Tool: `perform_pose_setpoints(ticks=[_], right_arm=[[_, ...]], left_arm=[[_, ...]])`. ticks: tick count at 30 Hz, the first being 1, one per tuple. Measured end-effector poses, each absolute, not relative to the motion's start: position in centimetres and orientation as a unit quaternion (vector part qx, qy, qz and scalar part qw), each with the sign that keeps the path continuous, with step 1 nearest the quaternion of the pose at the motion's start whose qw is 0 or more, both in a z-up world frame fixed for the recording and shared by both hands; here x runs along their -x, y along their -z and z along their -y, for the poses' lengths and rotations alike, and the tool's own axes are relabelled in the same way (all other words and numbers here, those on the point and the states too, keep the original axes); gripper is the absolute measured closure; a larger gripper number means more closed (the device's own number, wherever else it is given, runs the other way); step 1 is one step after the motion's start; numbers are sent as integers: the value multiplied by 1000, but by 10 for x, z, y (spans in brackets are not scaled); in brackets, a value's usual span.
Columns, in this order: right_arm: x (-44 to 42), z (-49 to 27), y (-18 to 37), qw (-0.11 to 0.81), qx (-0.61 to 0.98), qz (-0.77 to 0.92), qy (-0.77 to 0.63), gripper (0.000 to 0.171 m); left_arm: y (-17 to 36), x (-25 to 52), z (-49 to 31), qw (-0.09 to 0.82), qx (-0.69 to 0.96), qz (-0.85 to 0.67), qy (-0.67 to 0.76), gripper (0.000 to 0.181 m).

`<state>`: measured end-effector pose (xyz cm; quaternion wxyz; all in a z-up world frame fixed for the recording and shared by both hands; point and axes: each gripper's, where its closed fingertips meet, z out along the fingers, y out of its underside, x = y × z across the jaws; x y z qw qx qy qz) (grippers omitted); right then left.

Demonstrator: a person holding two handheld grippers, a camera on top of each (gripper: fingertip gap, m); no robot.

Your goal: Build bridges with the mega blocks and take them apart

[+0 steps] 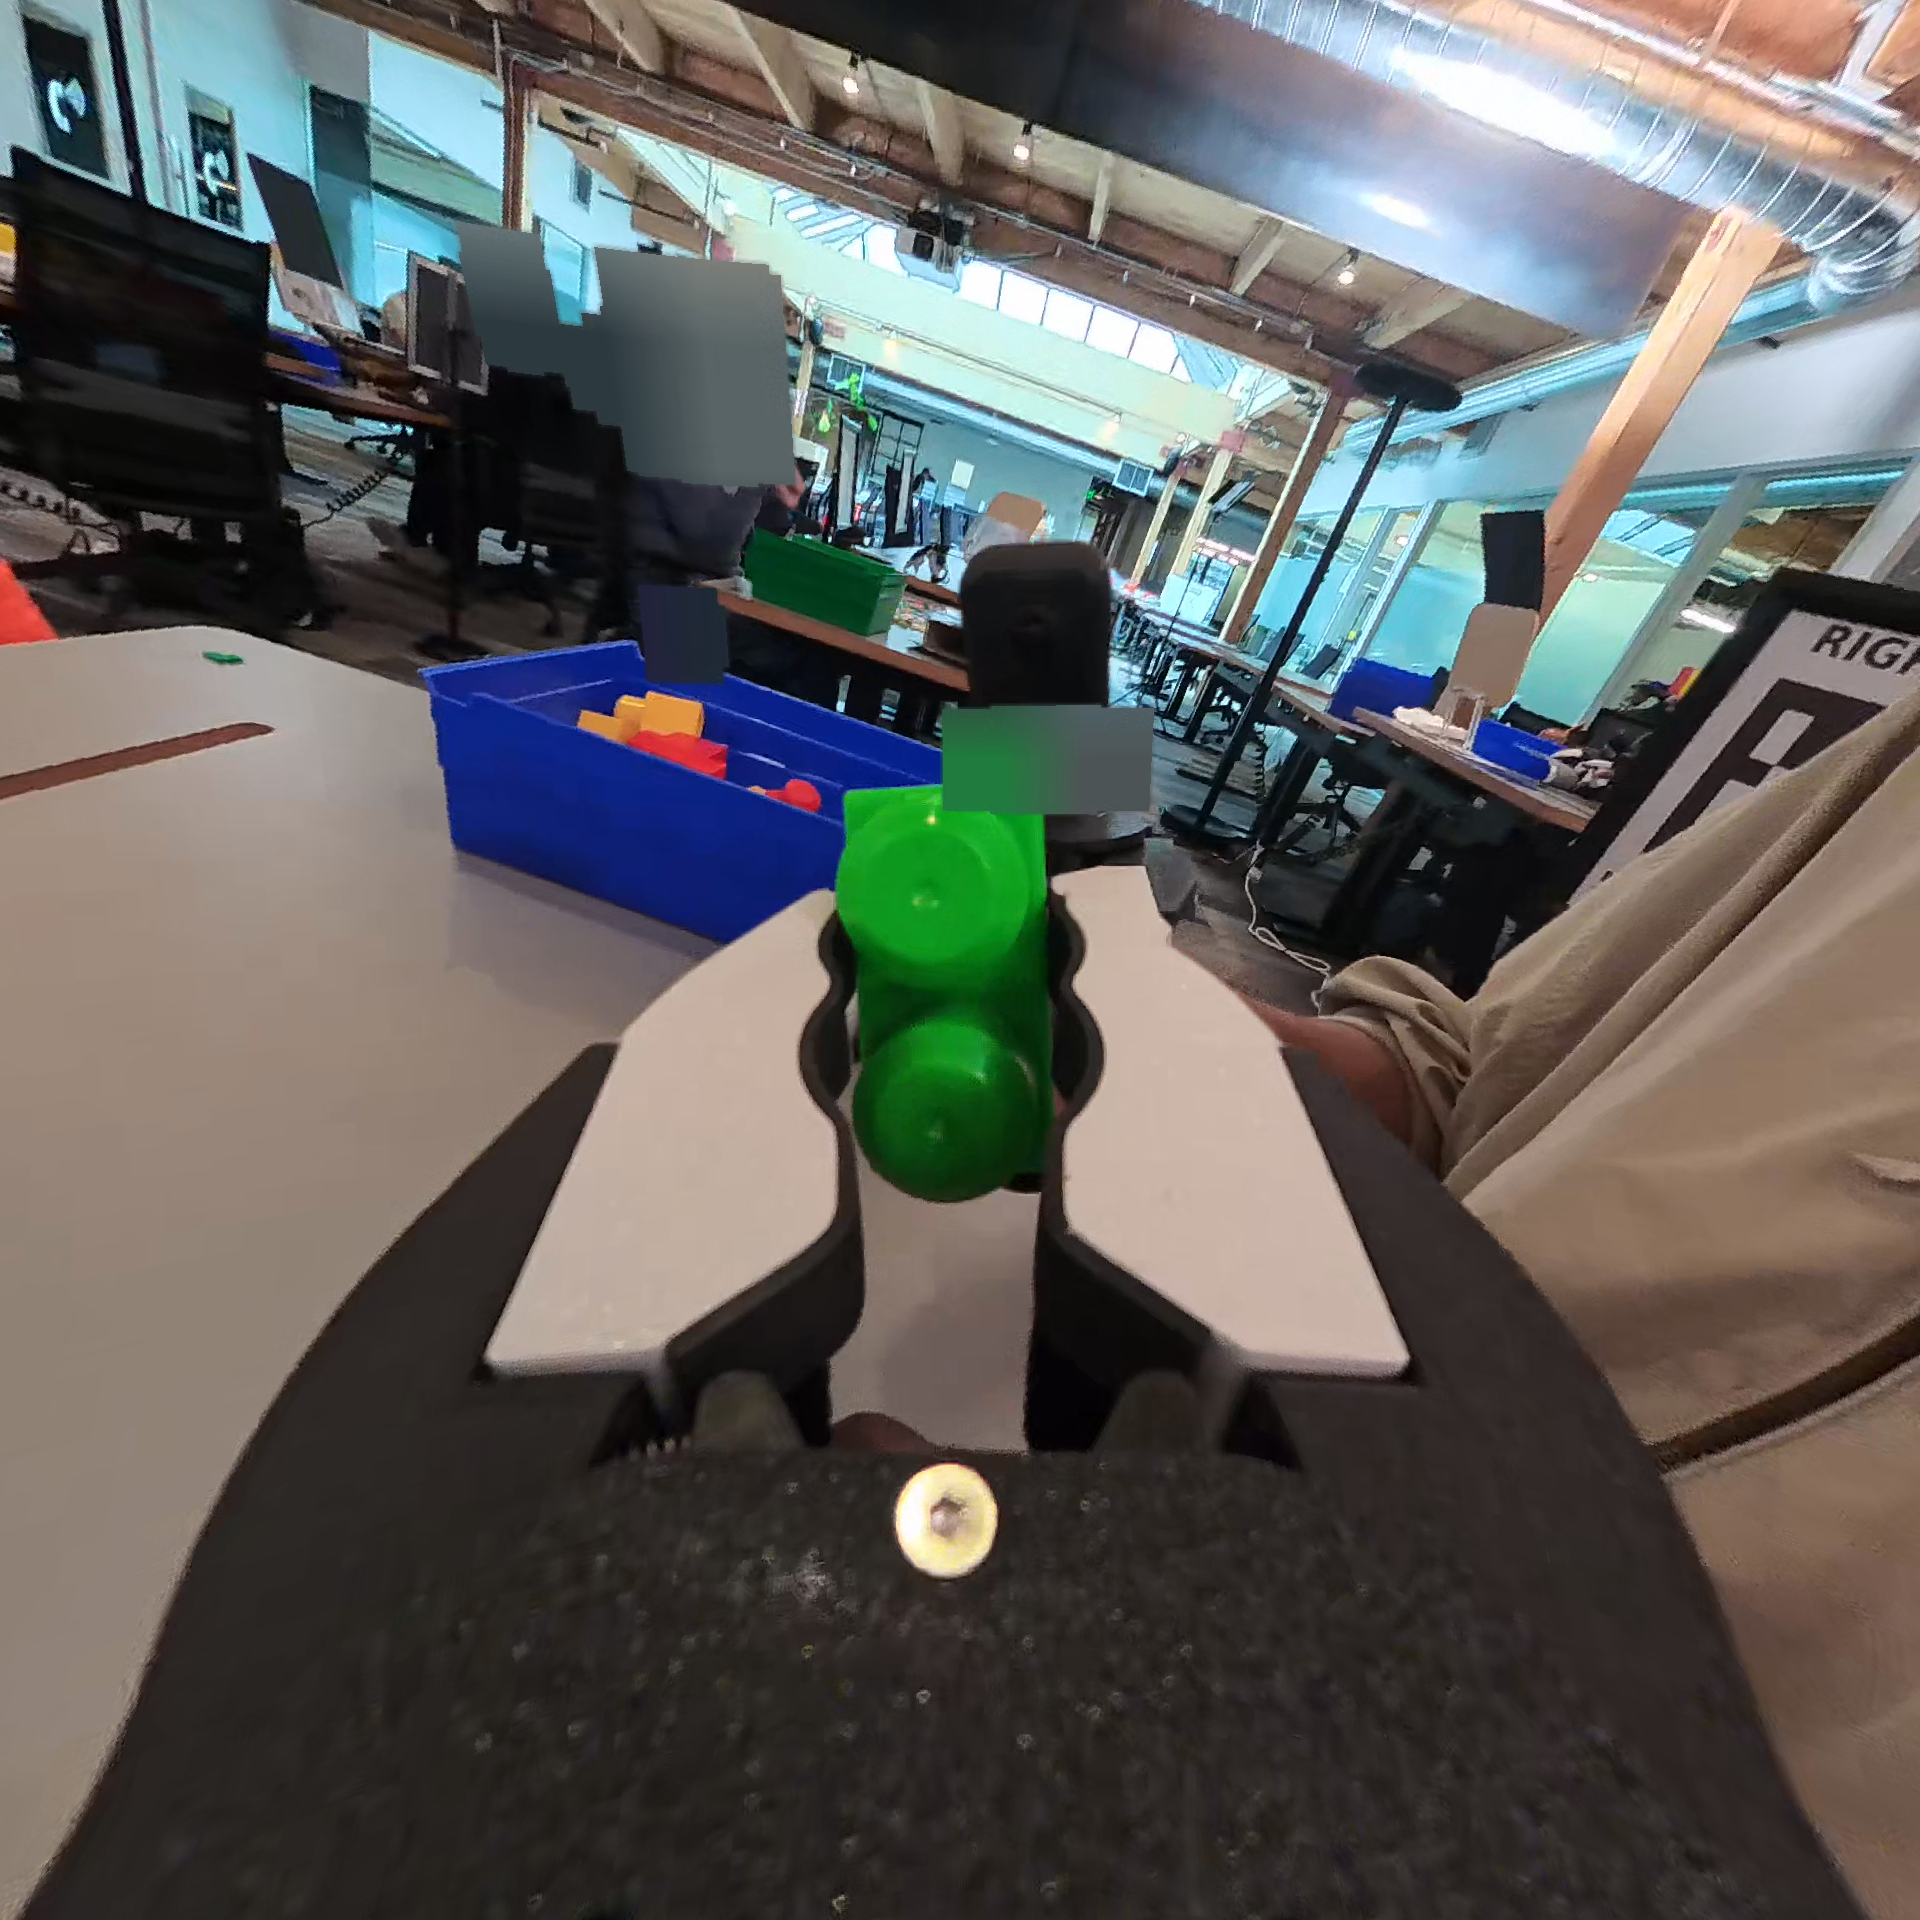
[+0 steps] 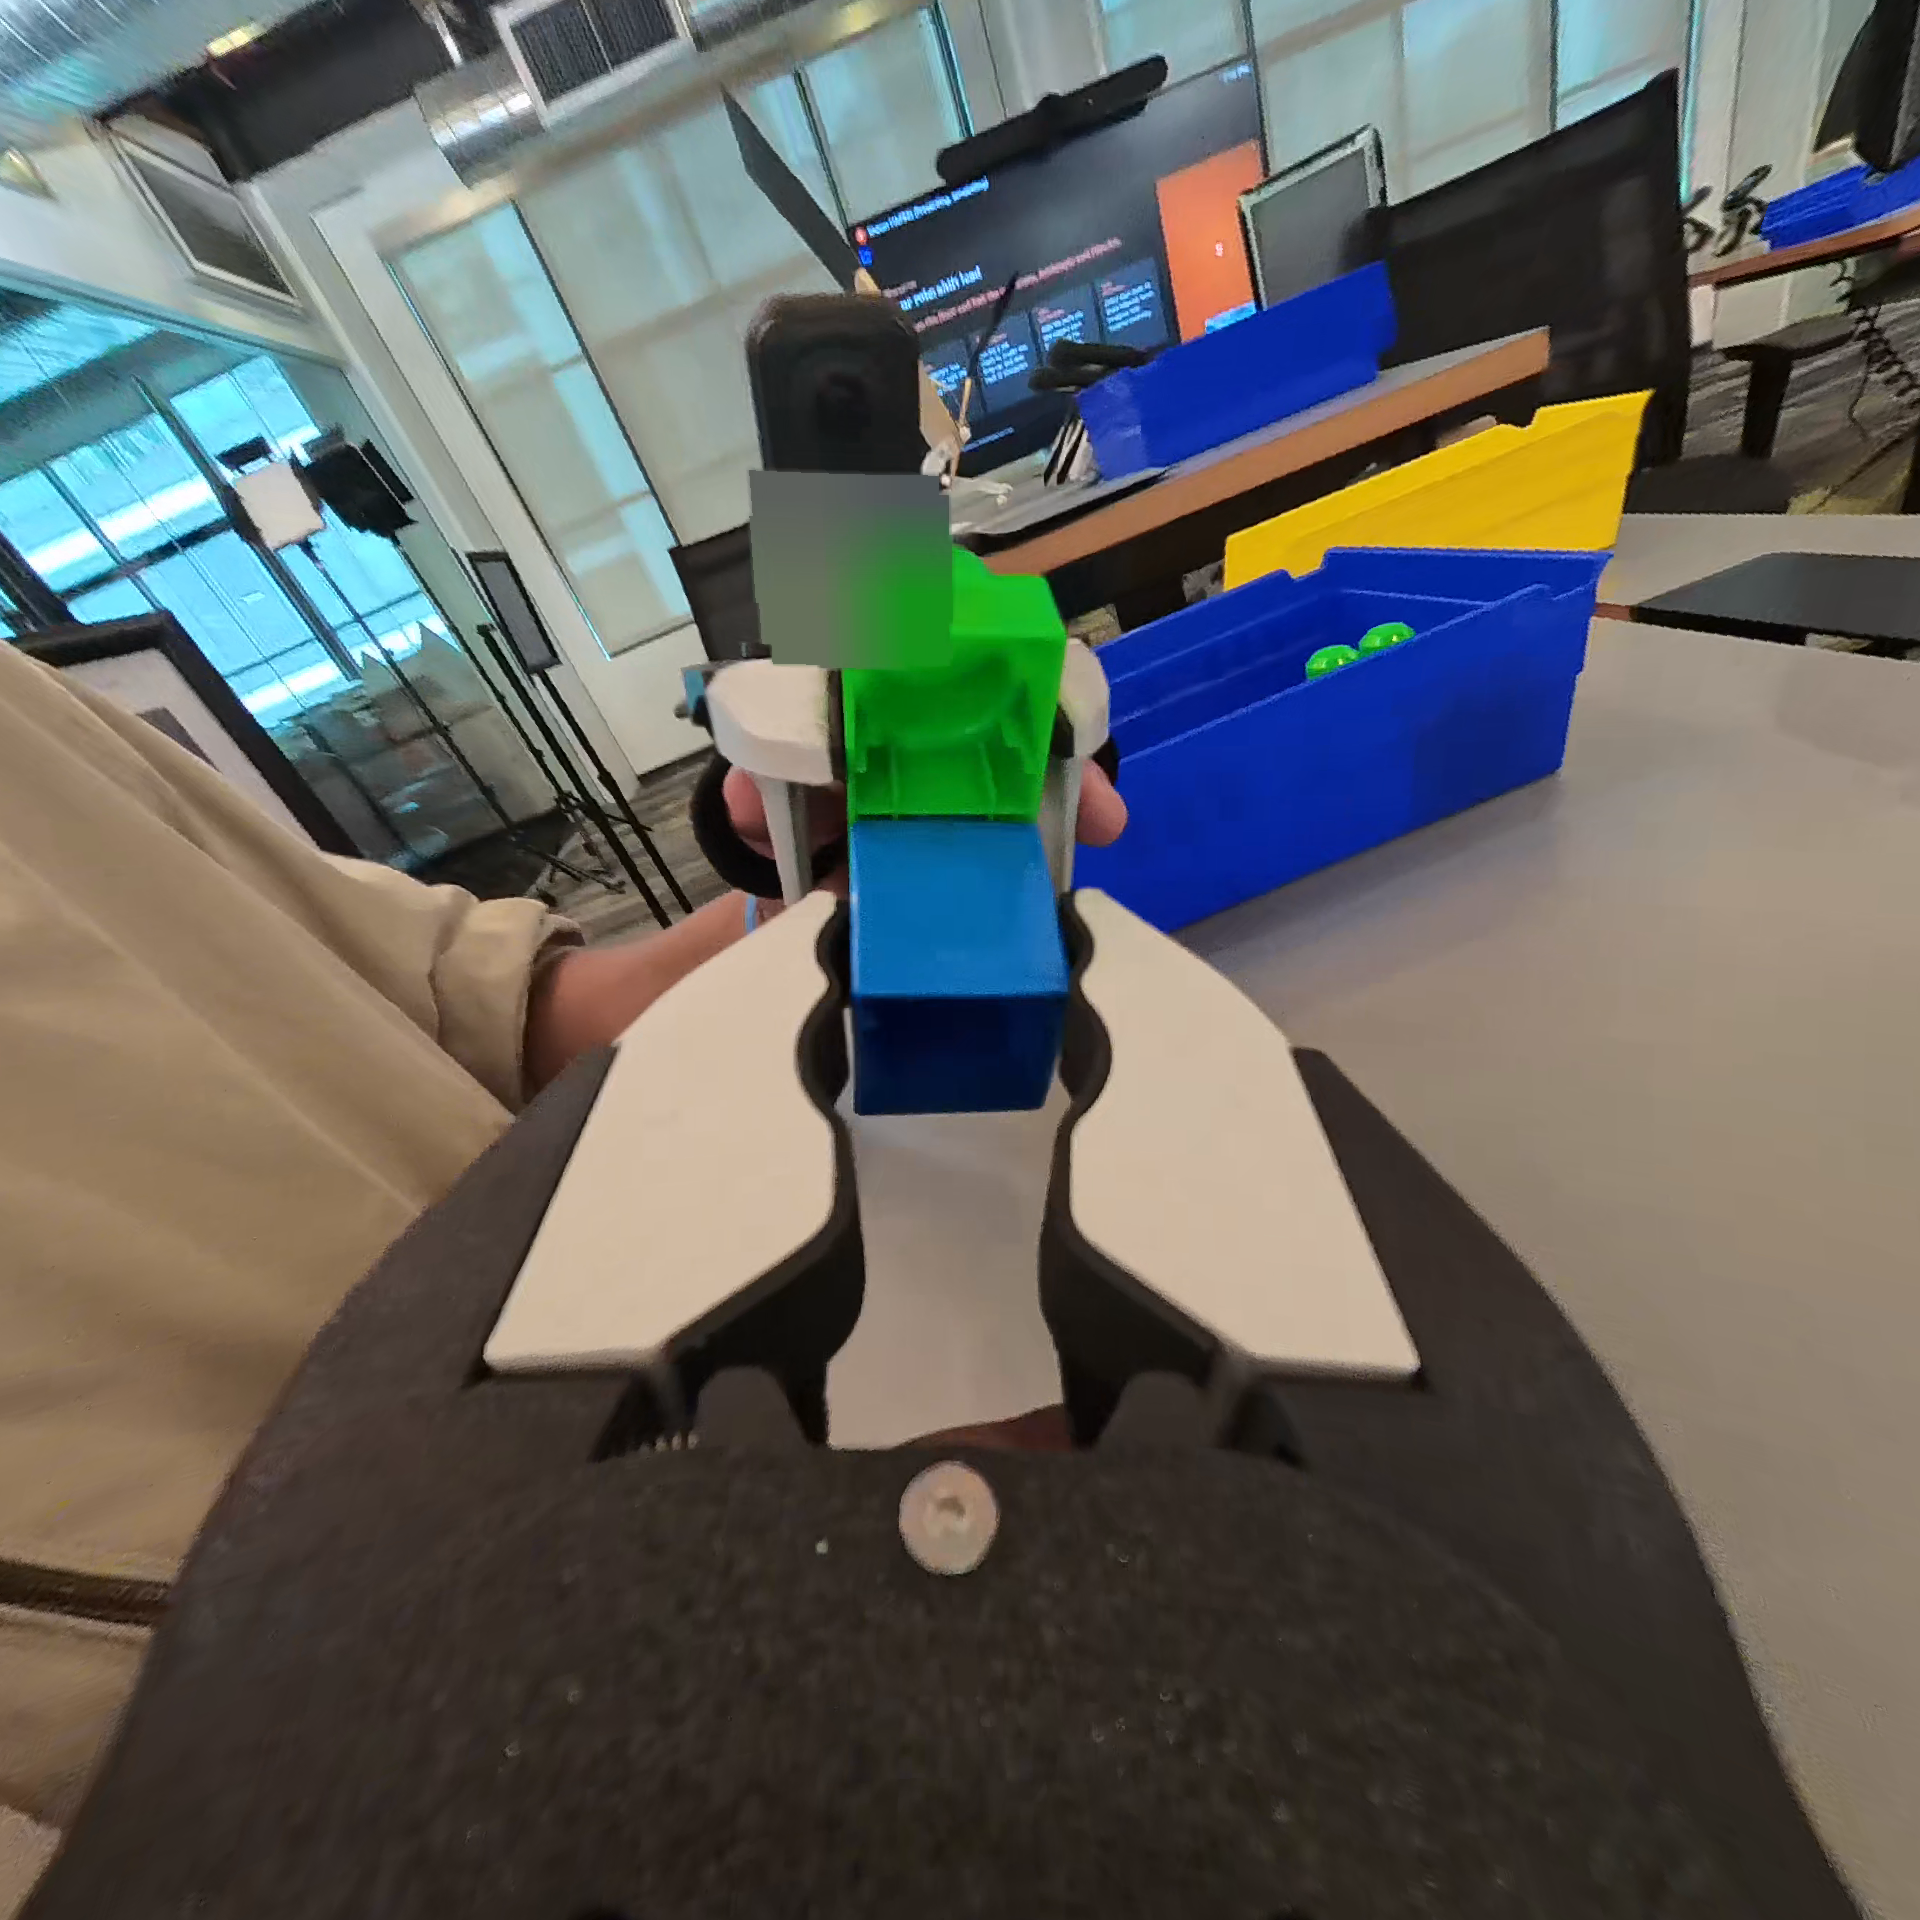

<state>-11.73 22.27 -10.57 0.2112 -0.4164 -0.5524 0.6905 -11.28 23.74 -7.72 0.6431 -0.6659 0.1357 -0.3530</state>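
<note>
My left gripper (image 1: 940, 914) is shut on a green two-stud block (image 1: 940, 997), held above the grey table (image 1: 208, 987) with its studs facing the camera. My right gripper (image 2: 951, 925) is shut on a blue block (image 2: 956, 987). In the right wrist view the green block (image 2: 951, 727) sits just beyond the blue one, hollow underside towards me, and the two blocks touch end to end. The left gripper's white fingers (image 2: 769, 732) clamp the green block's sides. In the left wrist view the blue block is hidden, and only the right gripper's black camera housing (image 1: 1034, 623) shows.
A blue bin (image 1: 623, 821) with yellow and red blocks stands on the table's far left. In the right wrist view, a blue bin (image 2: 1351, 769) holds green blocks (image 2: 1351, 649), with a yellow bin (image 2: 1455, 499) behind it. The person's beige sleeve (image 1: 1662, 1039) is close by. My left and right fingertips are right by each other.
</note>
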Motion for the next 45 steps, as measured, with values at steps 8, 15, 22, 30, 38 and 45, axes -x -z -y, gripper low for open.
perform_pose_setpoints(ticks=[8,15,22,30,38,45], right_arm=[[105,-219,115,194,398,570,-692,135],[78,-248,114,221,408,565,-682,135],[40,-317,146,337,553,527,-550,135],[12,-343,186,400,667,445,-444,135],[10,-348,190,406,682,436,-424,135],[-25,-441,117,509,695,399,-315,134]], left_arm=[[86,102,-231,632,674,-171,341,146],[67,136,-205,665,662,-136,318,147],[113,197,-181,656,743,-27,129,147],[171,238,-162,587,796,116,-97,146],[182,223,-168,575,808,105,-81,146],[181,220,-169,577,807,103,-72,146]])
